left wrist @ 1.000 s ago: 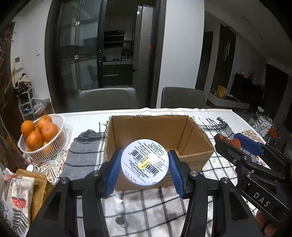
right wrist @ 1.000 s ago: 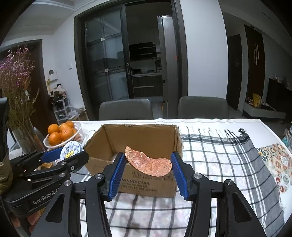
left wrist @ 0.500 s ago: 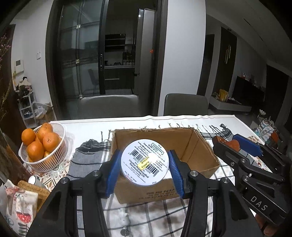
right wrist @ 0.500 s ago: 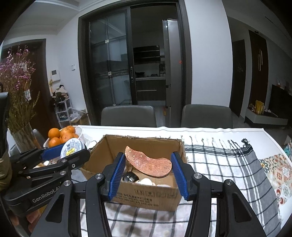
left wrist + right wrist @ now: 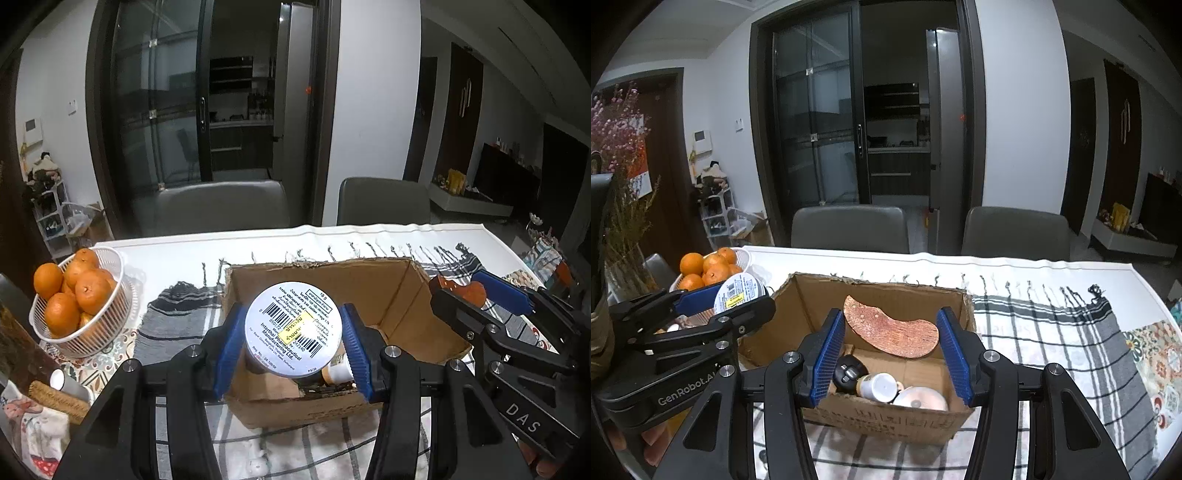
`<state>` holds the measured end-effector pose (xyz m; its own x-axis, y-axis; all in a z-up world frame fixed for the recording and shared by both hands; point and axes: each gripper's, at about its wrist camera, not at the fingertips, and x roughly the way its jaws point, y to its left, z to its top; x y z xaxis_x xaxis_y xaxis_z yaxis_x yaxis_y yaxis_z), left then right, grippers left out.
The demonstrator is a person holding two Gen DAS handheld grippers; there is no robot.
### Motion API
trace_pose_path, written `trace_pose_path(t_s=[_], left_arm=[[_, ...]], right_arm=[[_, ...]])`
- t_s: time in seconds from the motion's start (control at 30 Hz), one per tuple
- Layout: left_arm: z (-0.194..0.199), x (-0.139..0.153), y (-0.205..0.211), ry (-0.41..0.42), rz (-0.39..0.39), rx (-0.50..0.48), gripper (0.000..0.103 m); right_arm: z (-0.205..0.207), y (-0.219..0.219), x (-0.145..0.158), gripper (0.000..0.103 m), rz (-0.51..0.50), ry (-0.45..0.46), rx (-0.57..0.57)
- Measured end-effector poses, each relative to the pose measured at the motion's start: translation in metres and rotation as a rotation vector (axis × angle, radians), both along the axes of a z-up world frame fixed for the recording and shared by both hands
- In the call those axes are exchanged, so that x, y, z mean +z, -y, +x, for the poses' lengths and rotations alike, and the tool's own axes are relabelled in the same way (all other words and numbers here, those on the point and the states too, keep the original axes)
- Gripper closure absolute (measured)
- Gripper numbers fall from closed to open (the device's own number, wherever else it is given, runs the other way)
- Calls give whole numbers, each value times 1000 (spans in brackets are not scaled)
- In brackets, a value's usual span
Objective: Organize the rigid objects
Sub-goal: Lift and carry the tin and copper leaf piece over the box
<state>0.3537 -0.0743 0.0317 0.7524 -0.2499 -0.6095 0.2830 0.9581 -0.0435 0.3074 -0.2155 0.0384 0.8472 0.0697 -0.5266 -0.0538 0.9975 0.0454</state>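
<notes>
left wrist – left claw grips jar; right claw grips wooden piece.

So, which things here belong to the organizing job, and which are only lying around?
Job:
left gripper holding round jar
right gripper holding curved brown piece
cardboard box with small items inside

Lying around:
basket of oranges
checked cloth
dried flowers
</notes>
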Motion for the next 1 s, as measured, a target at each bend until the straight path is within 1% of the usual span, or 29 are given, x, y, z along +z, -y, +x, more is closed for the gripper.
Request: trace_pose_path(t_s=[0.43,0.63,0.83,0.87,0.9,0.93,1.0], left_arm=[[31,-23,12,-81,55,-13,52],[39,-35,13,-128,64,-18,52],[42,-42,11,-157,71,-13,52],[42,-43,11,-159,68,-11,49],[43,-42,10,-158,67,-7,40],[42,-41,9,-151,66,-1,37],[38,-38,8,-130,70,4,36]], right_arm=[[33,10,-24,50,23,-96,-5],[42,11,-34,50,24,-140,0],[46,11,-42,49,16,-170,-5],[46,11,-43,49,15,-174,-10],[46,12,-43,46,12,-177,-17],[47,12,-44,42,7,-180,-30],[47,14,-44,41,5,-182,-47]])
